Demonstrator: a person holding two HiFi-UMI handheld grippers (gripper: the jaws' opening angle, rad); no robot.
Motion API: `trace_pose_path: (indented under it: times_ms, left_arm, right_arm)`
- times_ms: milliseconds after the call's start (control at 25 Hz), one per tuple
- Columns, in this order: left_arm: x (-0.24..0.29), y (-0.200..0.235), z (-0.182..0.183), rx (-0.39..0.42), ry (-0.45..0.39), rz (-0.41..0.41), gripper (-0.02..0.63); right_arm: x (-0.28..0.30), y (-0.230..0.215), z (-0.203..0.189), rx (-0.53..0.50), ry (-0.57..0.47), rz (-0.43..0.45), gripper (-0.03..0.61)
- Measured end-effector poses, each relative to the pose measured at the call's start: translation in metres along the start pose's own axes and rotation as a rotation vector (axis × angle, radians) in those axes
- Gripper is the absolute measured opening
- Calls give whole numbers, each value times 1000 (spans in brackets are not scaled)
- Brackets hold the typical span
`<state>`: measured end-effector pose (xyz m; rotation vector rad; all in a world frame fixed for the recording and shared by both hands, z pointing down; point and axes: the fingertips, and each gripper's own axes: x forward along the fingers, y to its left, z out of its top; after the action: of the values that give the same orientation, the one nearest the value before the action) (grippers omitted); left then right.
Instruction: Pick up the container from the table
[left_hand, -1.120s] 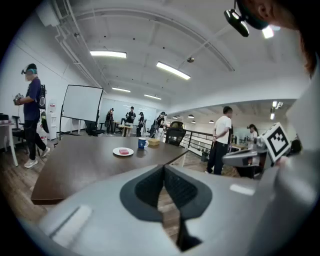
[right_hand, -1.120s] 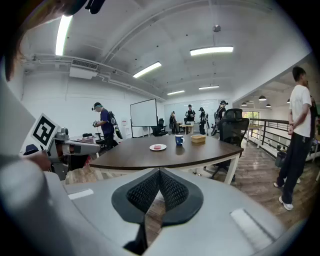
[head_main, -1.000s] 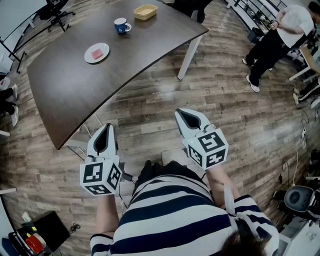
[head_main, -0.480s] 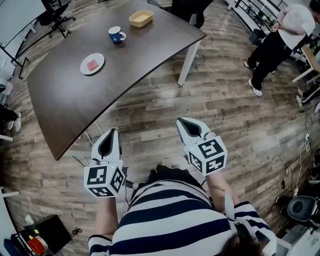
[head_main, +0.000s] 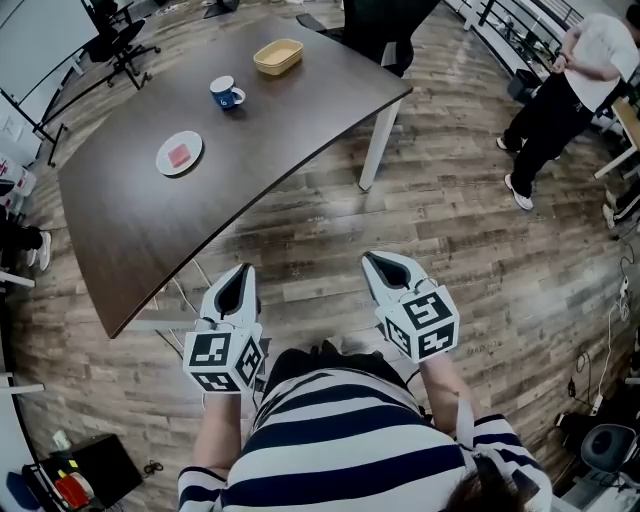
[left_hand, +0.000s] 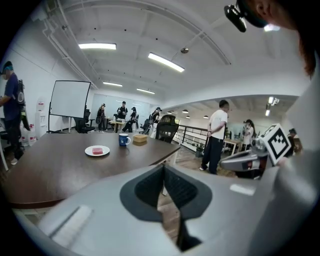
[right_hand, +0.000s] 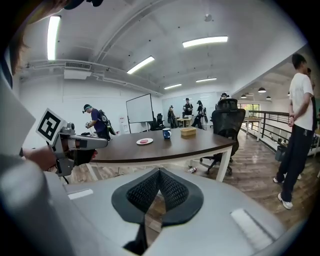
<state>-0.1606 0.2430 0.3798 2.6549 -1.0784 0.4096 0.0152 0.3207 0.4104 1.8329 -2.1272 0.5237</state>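
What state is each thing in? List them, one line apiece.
Container: upright on the table, not held.
Mug: upright on the table.
Plate: flat on the table, carrying a pink piece.
Left gripper: shut, empty, short of the table.
Right gripper: shut, empty, over the floor.

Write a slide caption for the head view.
Left gripper and right gripper, shut and empty, short of the dark table bearing a tan container, blue mug and plate.
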Motion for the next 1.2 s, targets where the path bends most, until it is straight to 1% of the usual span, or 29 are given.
trace_pose_path:
  times_ms: [200,320,480,760,1080,1200]
  left_arm:
    - [18,0,5,1,9,7,0]
    - [29,8,9,-1,14,11,0]
    - [51,27,14,-10,16,20,0]
    - [99,62,28,-19,28,0,0]
    - [131,103,40,-23,41,-6,0]
    - [142,123,43,-39,47,-9,0]
  right_arm:
    - [16,-12,2,0,8,27,-2]
    - [28,-20,6,-1,18,25,-2]
    - [51,-27,19,-1,19,26,-2]
    - [105,-45,46,-1,25,25,-2]
    - [161,-48,75,-20,44,57,-2]
    - [180,-50,89,-36,52,67,-2]
